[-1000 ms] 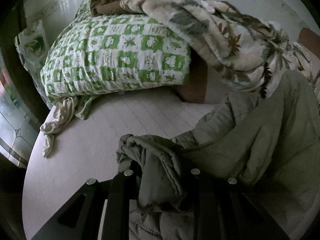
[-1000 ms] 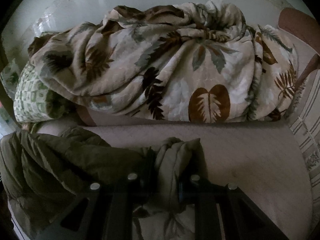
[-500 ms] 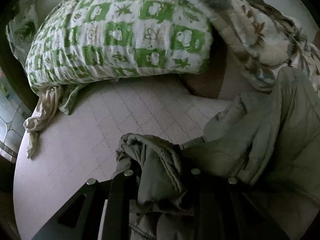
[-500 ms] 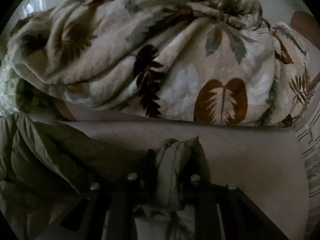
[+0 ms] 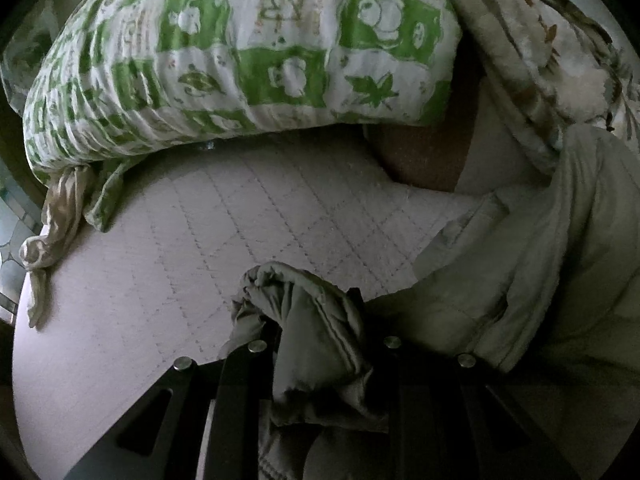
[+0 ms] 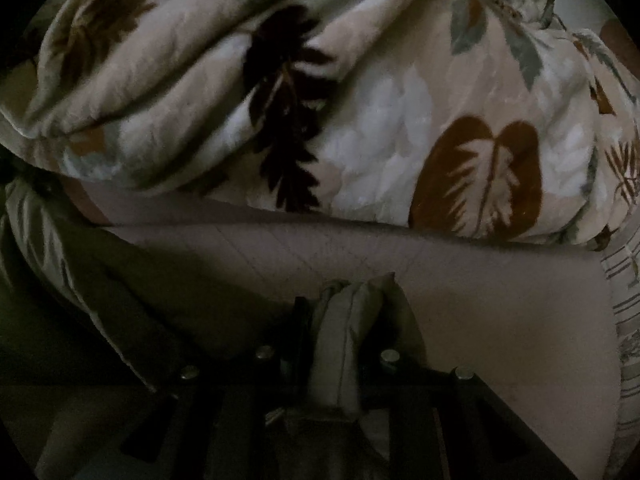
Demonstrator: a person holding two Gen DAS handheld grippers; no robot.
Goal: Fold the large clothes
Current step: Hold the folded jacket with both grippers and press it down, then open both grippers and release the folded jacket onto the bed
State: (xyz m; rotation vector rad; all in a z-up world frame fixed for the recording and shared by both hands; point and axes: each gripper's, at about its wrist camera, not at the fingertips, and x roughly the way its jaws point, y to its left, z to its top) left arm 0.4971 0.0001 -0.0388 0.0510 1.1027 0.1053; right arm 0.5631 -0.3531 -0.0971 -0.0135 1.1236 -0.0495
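Observation:
An olive-green padded jacket [image 5: 540, 280] lies bunched on the pale quilted bed cover [image 5: 240, 208], to the right in the left wrist view. My left gripper [image 5: 316, 312] holds a gathered fold of it low over the cover; its jaws are opening, with the fold still pinched between them. In the right wrist view the jacket [image 6: 120, 300] trails off to the left in shadow. My right gripper [image 6: 344, 312] is shut on another edge of it, close above the bed cover [image 6: 480, 320].
A green-and-white checked pillow [image 5: 240, 48] lies just beyond the left gripper. A heaped leaf-print blanket [image 6: 360, 100] fills the back of the bed, with a brown cushion [image 5: 420, 152] under it. The bed's edge runs along the left [image 5: 24, 320]. A striped cloth [image 6: 624, 288] borders the right.
Both grippers have sunk toward the bed and moved closer to the pillow and blanket, carrying the jacket's edge. The pillow and blanket now loom larger and higher in frame.

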